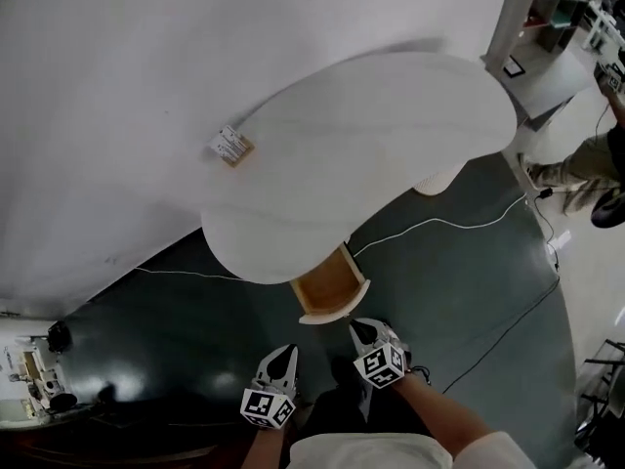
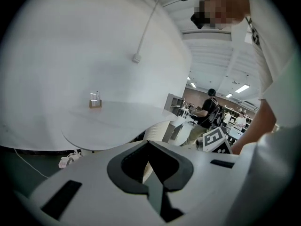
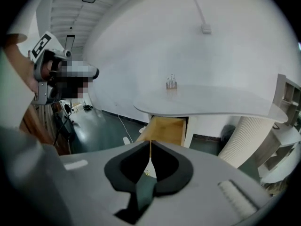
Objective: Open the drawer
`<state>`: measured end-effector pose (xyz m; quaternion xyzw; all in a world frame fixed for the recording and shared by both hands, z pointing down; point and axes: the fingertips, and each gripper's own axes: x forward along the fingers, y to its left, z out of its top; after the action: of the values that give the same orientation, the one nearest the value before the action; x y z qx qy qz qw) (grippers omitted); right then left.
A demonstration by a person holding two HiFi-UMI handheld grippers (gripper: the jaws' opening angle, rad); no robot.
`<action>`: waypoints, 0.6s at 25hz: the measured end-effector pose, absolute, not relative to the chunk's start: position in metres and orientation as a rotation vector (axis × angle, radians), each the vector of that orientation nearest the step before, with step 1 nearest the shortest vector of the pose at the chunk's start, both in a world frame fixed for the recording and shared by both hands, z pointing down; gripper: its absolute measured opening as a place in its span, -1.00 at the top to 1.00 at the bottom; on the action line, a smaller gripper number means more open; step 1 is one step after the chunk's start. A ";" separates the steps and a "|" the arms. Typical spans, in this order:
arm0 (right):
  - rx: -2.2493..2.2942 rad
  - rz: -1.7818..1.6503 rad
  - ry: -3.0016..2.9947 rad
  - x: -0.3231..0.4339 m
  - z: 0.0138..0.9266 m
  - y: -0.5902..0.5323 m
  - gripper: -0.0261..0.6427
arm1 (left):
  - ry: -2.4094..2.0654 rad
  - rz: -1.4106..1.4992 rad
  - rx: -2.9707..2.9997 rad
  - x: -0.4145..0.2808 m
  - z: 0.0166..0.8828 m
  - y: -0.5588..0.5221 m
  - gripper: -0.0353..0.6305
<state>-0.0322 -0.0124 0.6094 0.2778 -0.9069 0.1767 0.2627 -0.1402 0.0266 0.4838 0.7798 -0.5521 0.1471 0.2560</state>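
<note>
A wooden drawer (image 1: pixel 330 279) stands pulled out from under the front edge of the curved white table (image 1: pixel 391 115). Its open box shows light wood inside, and nothing in it can be made out. Both grippers hang in the air on the near side of the drawer, clear of it. My left gripper (image 1: pixel 281 356) is shut with nothing in it, its tips meeting in the left gripper view (image 2: pixel 148 144). My right gripper (image 1: pixel 362 328) is nearest the drawer's front corner. It is shut and empty too (image 3: pixel 150 144), and it looks at the drawer (image 3: pixel 167 130).
A small card-like stand (image 1: pixel 230 146) sits on the tabletop. A ribbed white pedestal (image 3: pixel 244 140) carries the table. A white cable (image 1: pixel 439 225) runs across the dark floor. White shelving (image 1: pixel 542 27) and a person (image 1: pixel 586 164) are at the right, and some equipment (image 1: pixel 39 379) lies bottom left.
</note>
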 end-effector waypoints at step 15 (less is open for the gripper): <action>0.622 0.248 -2.586 -0.043 0.454 -0.044 0.89 | -1.713 0.289 2.056 -0.173 0.380 0.052 0.88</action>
<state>-0.0431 -0.0440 0.4537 0.2264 -0.9414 0.0903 0.2332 -0.1730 0.0516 0.3800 0.7445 -0.6204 0.1047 0.2232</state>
